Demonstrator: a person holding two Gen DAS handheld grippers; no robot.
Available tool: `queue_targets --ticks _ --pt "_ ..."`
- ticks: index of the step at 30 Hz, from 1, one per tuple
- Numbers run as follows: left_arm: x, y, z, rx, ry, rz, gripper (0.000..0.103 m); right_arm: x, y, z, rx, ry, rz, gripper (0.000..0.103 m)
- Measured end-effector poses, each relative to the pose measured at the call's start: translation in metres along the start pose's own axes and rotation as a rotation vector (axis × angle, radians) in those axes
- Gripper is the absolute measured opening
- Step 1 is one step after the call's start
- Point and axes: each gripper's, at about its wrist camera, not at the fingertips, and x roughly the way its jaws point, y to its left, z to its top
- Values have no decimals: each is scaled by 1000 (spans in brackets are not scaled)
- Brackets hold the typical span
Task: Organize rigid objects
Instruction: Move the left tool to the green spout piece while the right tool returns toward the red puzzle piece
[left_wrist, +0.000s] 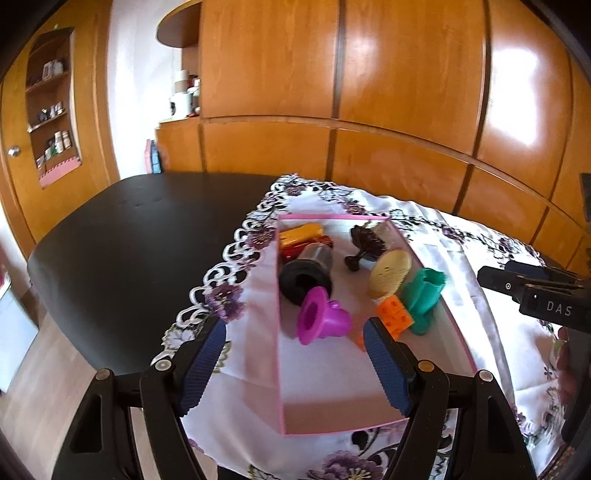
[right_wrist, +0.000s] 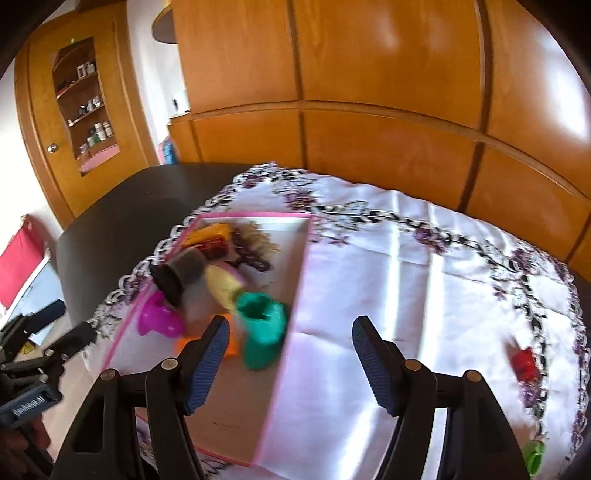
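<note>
Fingers (left_wrist: 388, 365) apart above pink-rimmed box (left_wrist: 458, 343) holding toys.

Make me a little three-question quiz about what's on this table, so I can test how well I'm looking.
1. True or false: the pink box stands empty.
2. Which lies outside the box on the cloth: A) red piece, B) teal piece, C) magenta funnel?
3. What do the left gripper and right gripper hold?

Key: 1 false, several toys lie inside. 2 A. 3 Nothing; both sets of jaws stand open.
</note>
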Motion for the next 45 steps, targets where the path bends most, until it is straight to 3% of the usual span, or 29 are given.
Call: queue_targets --ticks 10,17,22,25,28,38,41,45 --pt "-4 -49 9 118 -19 -90 77 -27 -89 -16 126 -3 -153 70" --pt "-5 -90 14 210 -26 -157 77 -61 -159 -27 184 -22 -306 70" --pt "-2 -123 12 294 -11 -205 77 -87 -223 -49 362 -58 -397 71" --pt "-1 -143 11 336 -2 -225 77 -93 -268 -72 609 -87 -348 71" --pt "3 -165 10 378 14 -253 77 -101 -289 -83 733 -142 -293 71" --pt "26 -247 -11 498 162 -460 75 -111 -307 -98 866 -198 -258 71" --pt "32 -271 -21 522 221 -556 72 -114 -314 -105 918 -206 -238 71" --pt "29 -306 -31 567 230 -664 72 -116 -318 -109 953 -210 -237 71"
